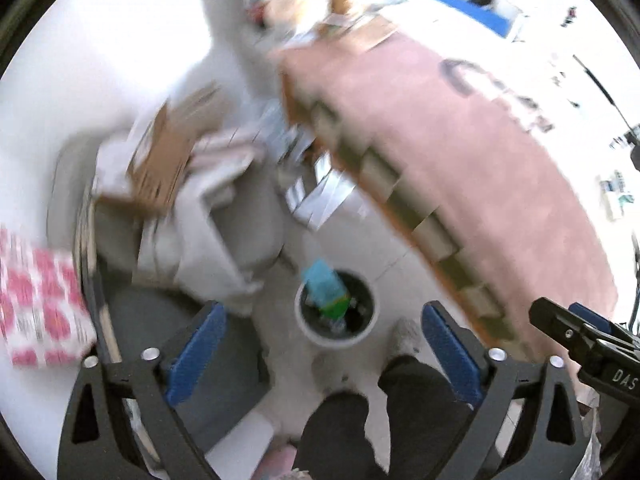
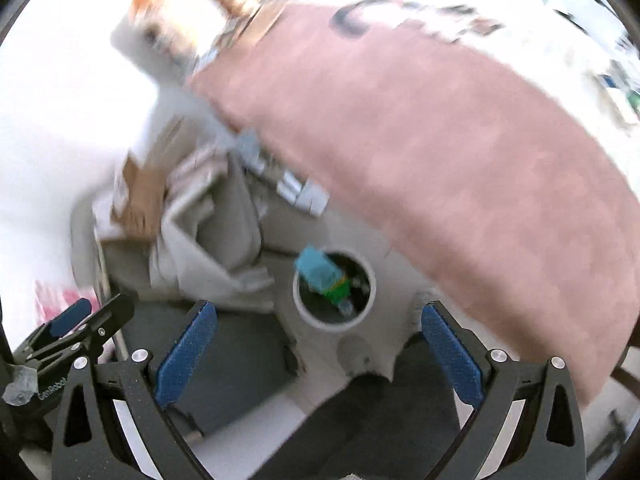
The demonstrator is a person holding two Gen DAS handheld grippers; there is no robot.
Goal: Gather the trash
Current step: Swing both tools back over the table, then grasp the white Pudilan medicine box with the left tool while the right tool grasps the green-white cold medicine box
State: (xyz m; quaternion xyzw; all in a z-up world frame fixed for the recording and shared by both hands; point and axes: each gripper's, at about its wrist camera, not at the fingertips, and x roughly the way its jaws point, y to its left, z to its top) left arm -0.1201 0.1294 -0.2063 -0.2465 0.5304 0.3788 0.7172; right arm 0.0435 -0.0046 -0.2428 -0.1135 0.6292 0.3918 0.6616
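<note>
Blue-green carton [image 1: 325, 294] tilted in bin [image 1: 362, 334].

Pink-topped table [image 1: 460, 152], grey chair [image 1: 240, 224], brown cardboard [image 1: 160, 160], pink-patterned pack [image 1: 36, 300]

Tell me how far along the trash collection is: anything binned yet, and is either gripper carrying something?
Done: a blue-and-green package sits at the mouth of the round white bin on the floor, with other items under it.
In hand: nothing. The left gripper and right gripper are both open and empty above the bin.
Left: loose cardboard and papers beside the pink-covered table may still need collecting; blur hides details.
</note>
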